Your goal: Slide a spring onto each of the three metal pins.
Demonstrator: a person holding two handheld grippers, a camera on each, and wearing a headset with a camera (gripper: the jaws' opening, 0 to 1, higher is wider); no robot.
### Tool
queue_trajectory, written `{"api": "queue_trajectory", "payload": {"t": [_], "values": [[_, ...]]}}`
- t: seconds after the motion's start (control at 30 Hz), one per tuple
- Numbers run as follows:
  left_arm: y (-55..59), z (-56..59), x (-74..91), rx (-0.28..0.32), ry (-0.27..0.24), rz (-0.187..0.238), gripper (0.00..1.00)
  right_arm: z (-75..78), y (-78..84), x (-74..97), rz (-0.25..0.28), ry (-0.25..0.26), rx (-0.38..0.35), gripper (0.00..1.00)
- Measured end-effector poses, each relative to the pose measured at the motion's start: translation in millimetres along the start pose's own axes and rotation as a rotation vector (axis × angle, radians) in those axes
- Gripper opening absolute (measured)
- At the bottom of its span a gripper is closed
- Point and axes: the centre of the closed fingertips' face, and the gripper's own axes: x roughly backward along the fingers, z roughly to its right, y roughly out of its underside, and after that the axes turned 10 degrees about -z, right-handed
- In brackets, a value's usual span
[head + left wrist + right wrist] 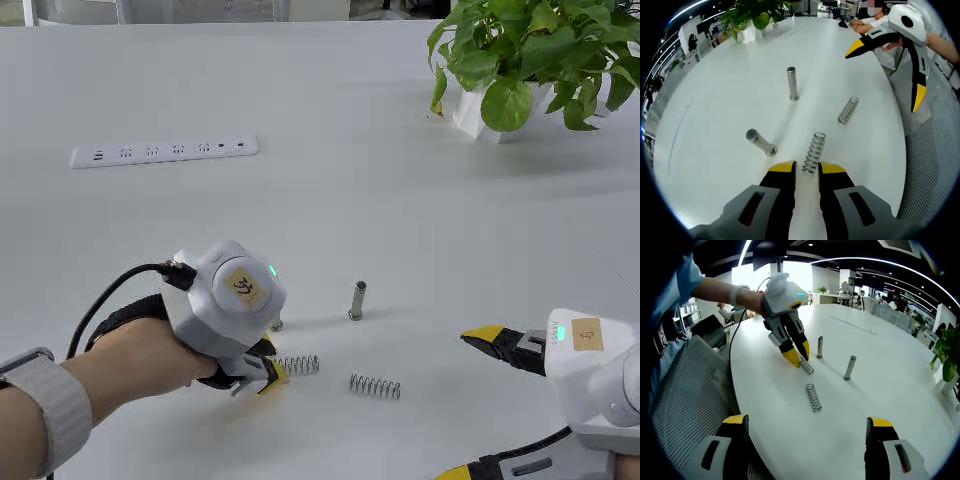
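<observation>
The near spring [813,152] lies flat on the table, and its long axis runs straight out ahead of the left gripper [807,167]; its near end sits right between the two yellow tips; the jaws are drawn in narrow around that end, but whether the pads actually bite the coil I cannot tell. Here's the relation that matters: the closer pin [760,141] stands upright just beside the jaws, off to their left in the left gripper view, while the spring lies horizontal; so by my reading the spring has to be lifted and tipped on end before its open mouth can drop over the pin's top. The left gripper is clearly the nearer one for that job.

The spring is thin bright wire, open-coiled, likely to flex if pinched off centre; the pins are smooth, dull metal cylinders with a small flange at the foot. The farther pin [791,83] stands bare too; the second spring [848,110] lies loose on its side, apart from both. The right gripper [807,421] hangs back with its jaws spread wide and nothing between them. The white table [330,200] is matte; a power strip [165,151] and a leafy potted plant [530,55] sit well off.
</observation>
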Motion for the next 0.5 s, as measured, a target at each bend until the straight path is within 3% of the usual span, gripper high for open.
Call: {"api": "queue_trajectory", "payload": {"t": [0.17,0.5], "values": [[1.0,0.8,-0.4,0.009,0.007,-0.023,0.1,-2.8,0.6,-2.0,-0.007,-0.007,0.007,0.96],[3.0,0.8,0.6,0.012,0.007,-0.023,0.07,-2.2,0.0,-2.5,-0.012,-0.01,0.011,0.96]]}}
